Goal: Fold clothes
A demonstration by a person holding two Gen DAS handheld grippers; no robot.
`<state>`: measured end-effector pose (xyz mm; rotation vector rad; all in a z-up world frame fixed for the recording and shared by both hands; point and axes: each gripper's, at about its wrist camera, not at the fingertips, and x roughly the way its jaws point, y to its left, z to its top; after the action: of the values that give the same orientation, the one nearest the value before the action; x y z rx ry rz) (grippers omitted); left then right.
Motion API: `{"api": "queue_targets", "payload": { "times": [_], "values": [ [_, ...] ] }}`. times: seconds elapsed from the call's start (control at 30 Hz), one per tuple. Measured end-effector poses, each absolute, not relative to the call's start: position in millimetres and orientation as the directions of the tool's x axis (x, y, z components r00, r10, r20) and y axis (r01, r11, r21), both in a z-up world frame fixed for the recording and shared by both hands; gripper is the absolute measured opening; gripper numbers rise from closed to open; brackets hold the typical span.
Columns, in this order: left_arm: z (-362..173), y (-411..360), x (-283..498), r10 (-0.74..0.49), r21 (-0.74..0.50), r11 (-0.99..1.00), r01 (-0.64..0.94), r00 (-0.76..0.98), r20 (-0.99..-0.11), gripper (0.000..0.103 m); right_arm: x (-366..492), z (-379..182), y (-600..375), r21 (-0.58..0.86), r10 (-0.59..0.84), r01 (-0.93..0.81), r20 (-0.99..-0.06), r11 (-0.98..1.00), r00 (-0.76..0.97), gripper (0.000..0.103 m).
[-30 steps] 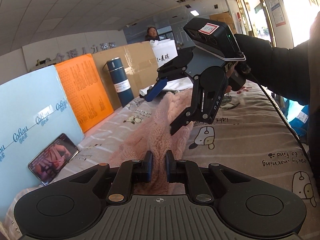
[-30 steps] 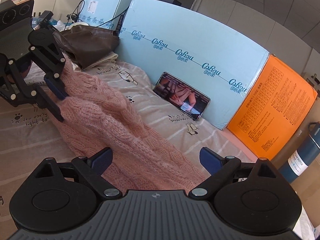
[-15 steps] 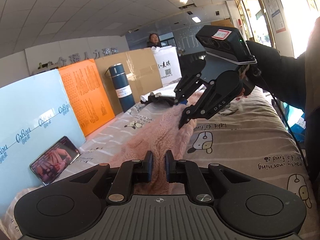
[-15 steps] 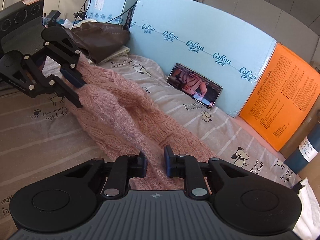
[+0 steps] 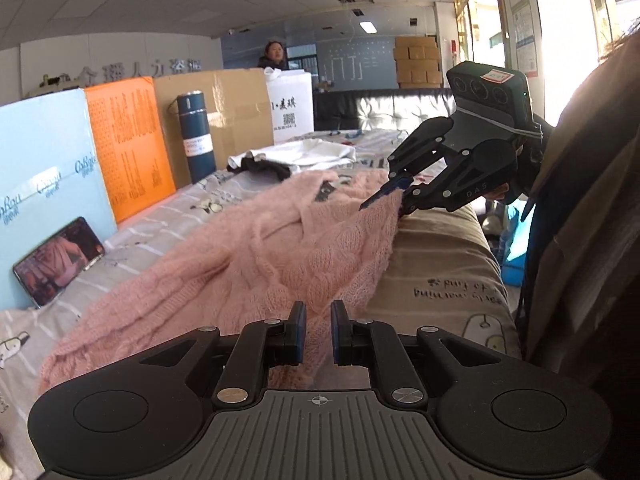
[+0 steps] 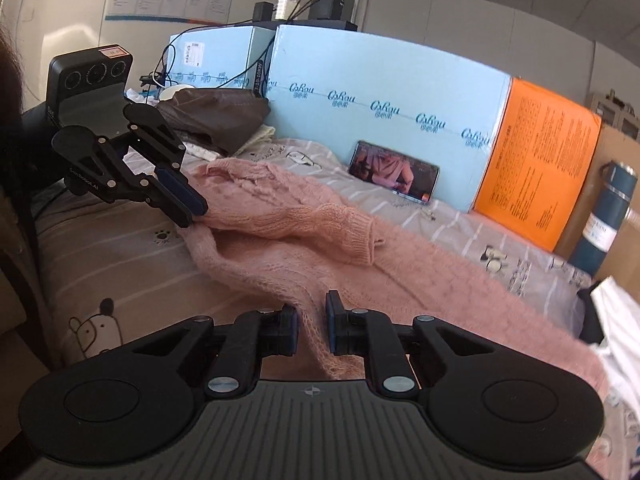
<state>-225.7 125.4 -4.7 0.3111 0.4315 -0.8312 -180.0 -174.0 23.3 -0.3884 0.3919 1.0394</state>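
Observation:
A pink knitted sweater (image 5: 280,248) lies across the bed, also seen in the right wrist view (image 6: 304,240). My left gripper (image 5: 318,332) is shut on one edge of the sweater; it shows in the right wrist view (image 6: 188,210) at the left. My right gripper (image 6: 310,330) is shut on another edge near the bed's front side; it shows in the left wrist view (image 5: 390,200) at the right. The edge between the two grippers is lifted slightly. A sleeve (image 6: 352,232) lies folded over the body.
A printed bedsheet (image 5: 448,272) covers the bed. Blue foam board (image 6: 380,92), orange board (image 6: 532,160) and cardboard line the far side. A phone (image 6: 394,176) leans on the blue board. A blue flask (image 5: 196,138), white and black clothes (image 5: 296,156), and brown clothes (image 6: 212,116) lie nearby.
My right gripper closed on the sweater's edge. Both grippers have pulled that edge toward the bed's near side, so the sweater now spreads wider and lower.

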Motion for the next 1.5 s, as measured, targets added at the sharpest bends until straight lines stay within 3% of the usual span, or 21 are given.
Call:
{"api": "queue_targets", "payload": {
  "times": [0.07, 0.13, 0.23, 0.33, 0.47, 0.67, 0.73, 0.77, 0.83, 0.87, 0.93, 1.0, 1.13, 1.2, 1.27, 1.33, 1.4, 1.5],
  "values": [
    [-5.8, 127.9, -225.3, -0.637, 0.090, 0.648, 0.757, 0.603, -0.480, 0.016, -180.9, 18.5, -181.3, -0.073, 0.760, -0.880, -0.474, 0.470, 0.445, 0.022],
    [-4.3, 129.9, -223.8, -0.631, 0.090, 0.666, 0.740, 0.624, -0.462, 0.016, -179.1, 20.2, -194.4, -0.043, 0.761, -0.851, -0.426, 0.524, 0.490, 0.050],
    [0.3, 133.6, -221.5, -0.622, 0.080, 0.697, 0.713, 0.656, -0.427, 0.027, -171.7, 23.2, -219.0, 0.026, 0.745, -0.788, -0.348, 0.615, 0.570, 0.069],
    [4.0, 137.4, -217.7, -0.613, 0.063, 0.724, 0.687, 0.682, -0.398, 0.042, -150.8, 22.6, -253.8, 0.132, 0.641, -0.634, -0.293, 0.762, 0.709, 0.074],
    [5.2, 139.9, -209.3, -0.570, 0.058, 0.771, 0.634, 0.728, -0.380, 0.062, -123.5, 12.6, -284.7, 0.197, 0.405, -0.357, -0.346, 0.913, 0.846, 0.076],
    [6.0, 143.7, -198.8, -0.515, 0.047, 0.821, 0.569, 0.773, -0.371, 0.066, -85.1, -6.6, -317.9, 0.200, 0.055, 0.051, -0.491, 0.978, 0.869, 0.075],
    [6.5, 143.2, -197.0, -0.514, 0.047, 0.822, 0.568, 0.774, -0.370, 0.066, -80.8, -12.6, -318.3, 0.199, 0.067, 0.043, -0.516, 0.979, 0.854, 0.070],
    [6.7, 142.6, -196.2, -0.511, 0.050, 0.823, 0.566, 0.776, -0.371, 0.066, -80.1, -15.0, -315.9, 0.196, 0.082, 0.027, -0.524, 0.980, 0.848, 0.067],
    [6.4, 142.0, -194.7, -0.503, 0.053, 0.828, 0.558, 0.781, -0.371, 0.066, -80.1, -18.6, -306.3, 0.160, 0.087, 0.000, -0.537, 0.987, 0.839, 0.045],
    [6.1, 141.9, -194.0, -0.498, 0.053, 0.831, 0.554, 0.784, -0.371, 0.066, -81.1, -19.1, -302.1, 0.135, 0.079, -0.007, -0.533, 0.991, 0.843, 0.040],
    [9.0, 142.5, -191.1, -0.481, 0.064, 0.842, 0.536, 0.799, -0.361, 0.066, -83.8, -17.1, -296.3, 0.124, 0.108, -0.049, -0.525, 0.991, 0.844, 0.017],
    [13.2, 143.5, -187.7, -0.460, 0.079, 0.854, 0.514, 0.818, -0.346, 0.066, -88.0, -10.4, -295.8, 0.120, 0.101, -0.047, -0.499, 0.992, 0.861, 0.016],
    [21.5, 145.5, -180.8, -0.417, 0.106, 0.877, 0.468, 0.853, -0.315, 0.068, -94.9, 2.5, -298.6, 0.078, 0.040, -0.005, -0.453, 0.997, 0.890, 0.016],
    [25.6, 146.5, -177.4, -0.395, 0.119, 0.888, 0.445, 0.869, -0.299, 0.076, -91.2, -1.3, -299.9, 0.066, 0.028, 0.004, -0.480, 0.998, 0.877, 0.016],
    [29.8, 147.5, -174.0, -0.373, 0.132, 0.898, 0.421, 0.884, -0.282, 0.078, -87.5, -5.1, -301.3, 0.055, 0.016, 0.013, -0.506, 0.998, 0.862, 0.017],
    [35.0, 148.8, -169.5, -0.347, 0.147, 0.908, 0.393, 0.900, -0.265, 0.078, -85.8, -7.4, -302.1, 0.039, -0.007, 0.031, -0.516, 0.999, 0.856, 0.039],
    [43.1, 150.4, -162.5, -0.319, 0.158, 0.919, 0.362, 0.916, -0.244, 0.080, -86.9, 0.7, -302.1, 0.026, -0.038, 0.058, -0.483, 0.998, 0.875, 0.053],
    [56.6, 152.2, -147.2, -0.289, 0.118, 0.941, 0.317, 0.935, -0.207, 0.087, -88.4, 23.2, -300.6, 0.048, -0.053, 0.078, -0.393, 0.996, 0.918, 0.066]
  ]
}}
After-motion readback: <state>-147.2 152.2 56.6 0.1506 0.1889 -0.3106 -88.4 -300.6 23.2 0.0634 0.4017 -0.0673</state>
